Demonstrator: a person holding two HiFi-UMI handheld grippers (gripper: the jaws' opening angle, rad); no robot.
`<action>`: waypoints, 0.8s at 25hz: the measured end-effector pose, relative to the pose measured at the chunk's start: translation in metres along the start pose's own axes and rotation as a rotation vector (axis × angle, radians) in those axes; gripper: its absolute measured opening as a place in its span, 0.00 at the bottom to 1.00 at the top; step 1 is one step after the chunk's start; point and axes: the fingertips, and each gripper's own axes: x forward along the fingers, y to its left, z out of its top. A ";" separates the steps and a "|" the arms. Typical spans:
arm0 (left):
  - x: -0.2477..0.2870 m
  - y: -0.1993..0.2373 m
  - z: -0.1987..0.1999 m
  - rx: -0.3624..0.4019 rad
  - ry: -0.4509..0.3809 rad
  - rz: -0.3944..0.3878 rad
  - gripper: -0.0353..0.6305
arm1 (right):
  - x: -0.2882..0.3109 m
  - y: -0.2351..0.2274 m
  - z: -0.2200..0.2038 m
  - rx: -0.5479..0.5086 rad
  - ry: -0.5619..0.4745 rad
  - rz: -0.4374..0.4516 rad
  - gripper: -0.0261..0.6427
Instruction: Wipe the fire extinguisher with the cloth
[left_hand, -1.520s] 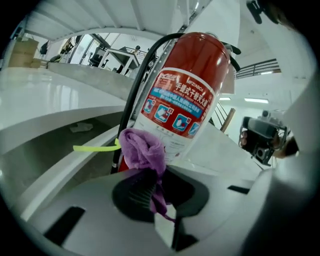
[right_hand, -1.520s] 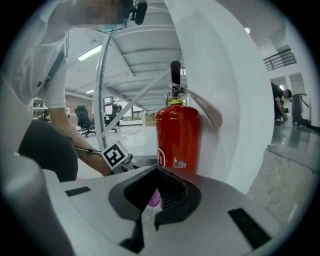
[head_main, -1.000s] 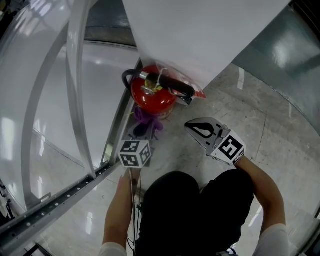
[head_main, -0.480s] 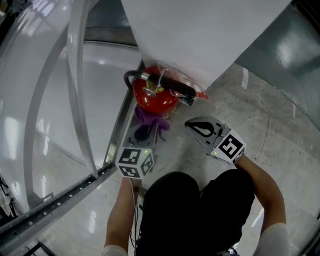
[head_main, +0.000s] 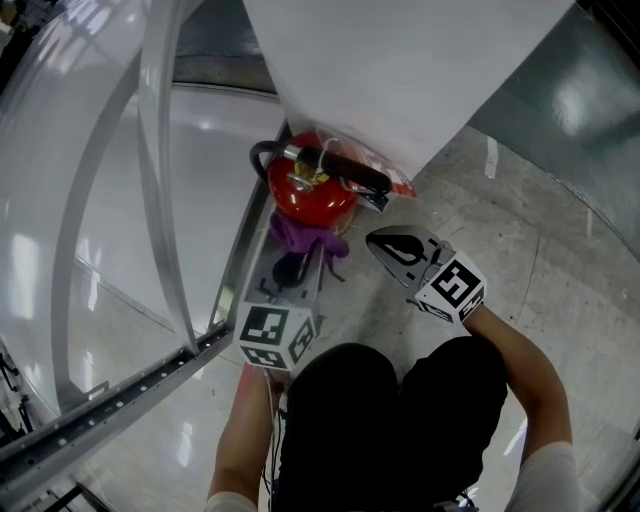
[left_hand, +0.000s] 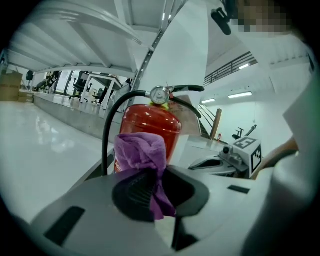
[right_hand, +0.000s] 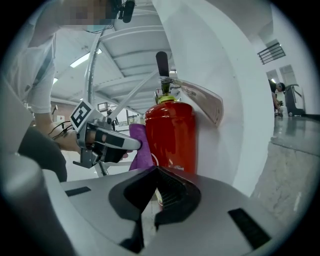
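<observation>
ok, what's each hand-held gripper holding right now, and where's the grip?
Left hand-held gripper: the purple cloth, pinched through its lower bunched part, the rest bulging out ahead of the jaws. Right hand-held gripper: nothing, jaws together.

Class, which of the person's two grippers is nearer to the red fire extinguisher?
Left. The left gripper holds the purple cloth right at the fire extinguisher's side; the right gripper, empty, hovers on the other side, apart from it.

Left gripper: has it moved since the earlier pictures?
Yes. The left gripper, gripping the cloth, has drawn back from the fire extinguisher, toward the person.
</observation>
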 end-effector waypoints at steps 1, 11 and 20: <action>0.000 -0.001 0.001 0.007 0.001 -0.001 0.12 | 0.002 -0.001 0.001 0.002 0.006 -0.006 0.06; -0.011 -0.015 0.018 0.103 -0.095 -0.087 0.12 | 0.006 -0.003 0.001 -0.002 0.016 -0.018 0.06; -0.038 -0.025 0.025 0.144 -0.077 0.055 0.12 | 0.006 -0.010 0.010 0.119 -0.007 -0.105 0.06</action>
